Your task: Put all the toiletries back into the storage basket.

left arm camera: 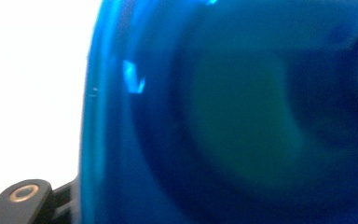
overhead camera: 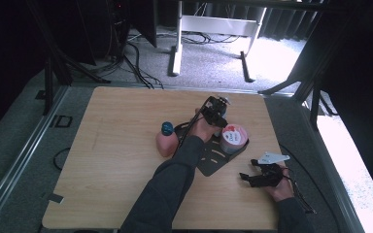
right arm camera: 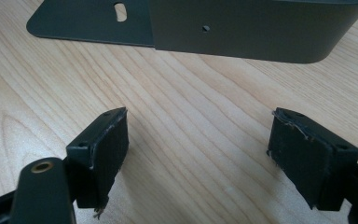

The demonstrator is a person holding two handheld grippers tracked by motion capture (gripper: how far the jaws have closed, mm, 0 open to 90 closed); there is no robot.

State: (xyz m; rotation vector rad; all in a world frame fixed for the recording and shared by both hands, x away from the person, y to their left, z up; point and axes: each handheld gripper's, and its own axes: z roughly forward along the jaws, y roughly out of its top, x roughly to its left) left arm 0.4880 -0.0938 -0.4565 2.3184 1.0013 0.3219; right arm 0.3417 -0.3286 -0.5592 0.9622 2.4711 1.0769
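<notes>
The left gripper (overhead camera: pixel 217 110) is far out over the middle of the table (overhead camera: pixel 111 145), and it holds a blue thing (left arm camera: pixel 242 121) between its jaws, so close to its camera that it is one big blue blur there. From above, the blue thing is too dark and small to make out. Just right of and nearer than this gripper stands a tub (overhead camera: pixel 233 138) with a red and white lid, sitting on a dark metal tray (overhead camera: pixel 212 162). The lid has writing, but it is too small to read. So the left hand is the near one for the tub. A pink bottle (overhead camera: pixel 166 141) with a blue cap stands to its left. The right gripper (overhead camera: pixel 252 178) rests low at the near right with its jaws wide apart and nothing in them, pointing at the tray's wall (right arm camera: pixel 261 32)
</notes>
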